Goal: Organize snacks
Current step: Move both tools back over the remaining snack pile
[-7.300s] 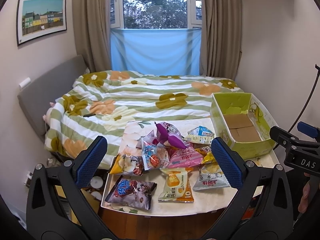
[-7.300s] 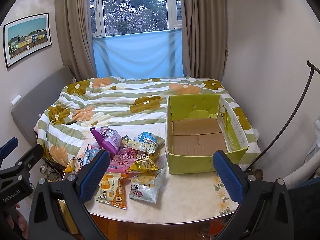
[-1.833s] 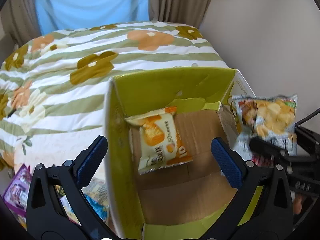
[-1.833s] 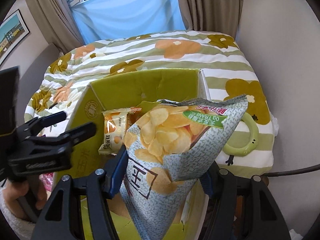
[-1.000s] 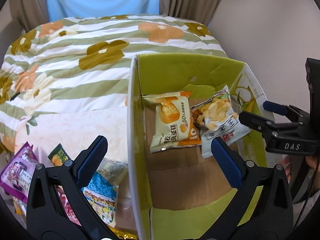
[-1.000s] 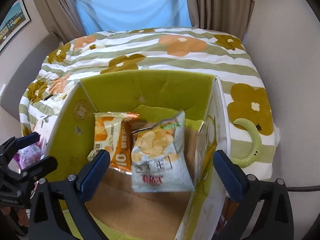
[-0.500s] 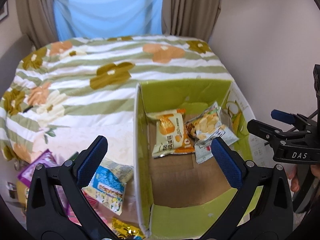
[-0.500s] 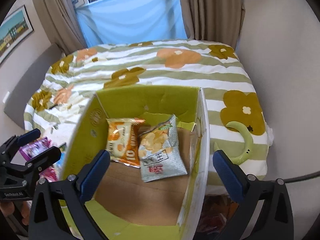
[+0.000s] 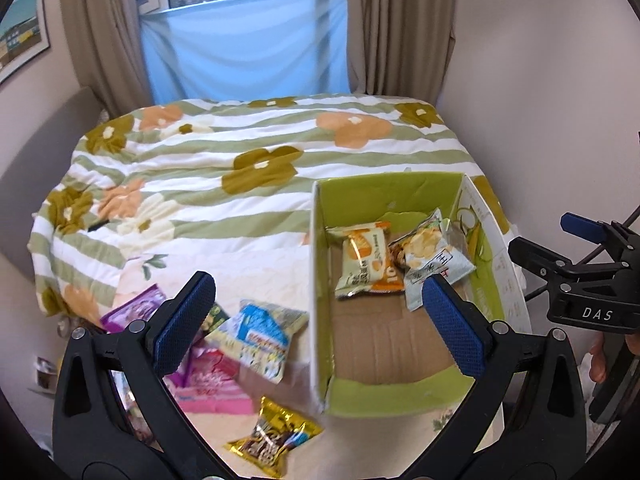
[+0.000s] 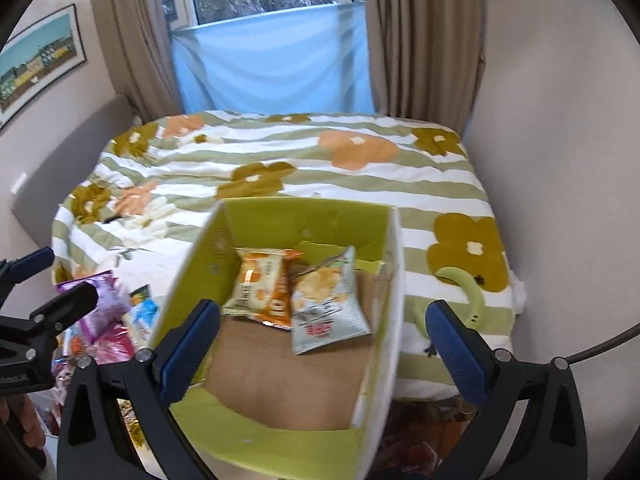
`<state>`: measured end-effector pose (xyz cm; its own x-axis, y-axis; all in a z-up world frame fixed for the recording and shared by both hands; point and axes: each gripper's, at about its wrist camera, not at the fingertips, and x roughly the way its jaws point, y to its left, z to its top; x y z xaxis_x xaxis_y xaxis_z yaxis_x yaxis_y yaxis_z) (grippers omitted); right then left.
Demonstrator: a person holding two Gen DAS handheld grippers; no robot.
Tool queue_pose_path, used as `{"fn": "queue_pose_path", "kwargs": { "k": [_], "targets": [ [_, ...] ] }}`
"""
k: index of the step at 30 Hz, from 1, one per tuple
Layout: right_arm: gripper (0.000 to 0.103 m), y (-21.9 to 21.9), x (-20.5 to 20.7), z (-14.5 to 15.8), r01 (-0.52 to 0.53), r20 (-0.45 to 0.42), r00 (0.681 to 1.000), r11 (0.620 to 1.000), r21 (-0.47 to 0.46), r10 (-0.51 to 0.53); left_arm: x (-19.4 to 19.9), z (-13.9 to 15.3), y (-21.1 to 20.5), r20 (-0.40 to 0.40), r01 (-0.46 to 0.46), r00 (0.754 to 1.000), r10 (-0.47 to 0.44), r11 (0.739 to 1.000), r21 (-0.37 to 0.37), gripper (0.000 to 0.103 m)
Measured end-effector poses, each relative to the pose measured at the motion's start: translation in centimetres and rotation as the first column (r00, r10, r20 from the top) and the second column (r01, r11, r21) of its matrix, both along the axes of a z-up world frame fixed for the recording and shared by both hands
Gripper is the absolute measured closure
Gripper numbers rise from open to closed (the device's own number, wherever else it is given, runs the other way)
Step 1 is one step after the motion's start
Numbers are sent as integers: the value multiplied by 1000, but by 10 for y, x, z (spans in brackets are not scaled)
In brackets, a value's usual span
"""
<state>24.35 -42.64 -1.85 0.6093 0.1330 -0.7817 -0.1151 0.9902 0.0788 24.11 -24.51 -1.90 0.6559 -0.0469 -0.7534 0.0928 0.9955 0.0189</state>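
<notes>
Now both grippers hang wide open and empty. The left gripper (image 9: 320, 312) sits above the box's (image 9: 320, 280) left wall, loose packets on the table (image 9: 260, 276) under its left finger: a blue packet (image 9: 256, 336), a pink one (image 9: 208, 384), a gold one (image 9: 272, 436). The right gripper (image 10: 324, 340) hovers over the box (image 10: 394, 280), where an orange packet (image 10: 260, 284) and a chip bag (image 10: 324, 304) lie side by side at the far end, just ahead of its fingers.

The left claw (image 9: 316, 316) hides part of the pink packet (image 9: 212, 390); print on the blurred chip bag (image 10: 326, 306) is unreadable.
</notes>
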Motion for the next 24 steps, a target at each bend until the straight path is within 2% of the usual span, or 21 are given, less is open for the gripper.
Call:
{"fn": "queue_pose_path", "kwargs": {
  "k": [7, 11, 17, 24],
  "targets": [
    [1, 26, -40, 11, 27, 50, 998, 1000, 11, -27, -38, 1, 42, 24, 1, 1000, -1, 1000, -20, 1],
    [1, 55, -67, 14, 34, 65, 997, 999, 10, -35, -61, -1, 82, 14, 7, 1000, -7, 1000, -29, 1],
    [1, 119, -103, 5, 30, 34, 999, 999, 43, -31, -97, -6, 160, -1, 6, 1000, -6, 999, -47, 1],
    [1, 193, -145, -16, 47, -7, 999, 994, 94, -47, -130, -26, 258, -63, -11, 998, 6, 998, -70, 1]
  ]
}}
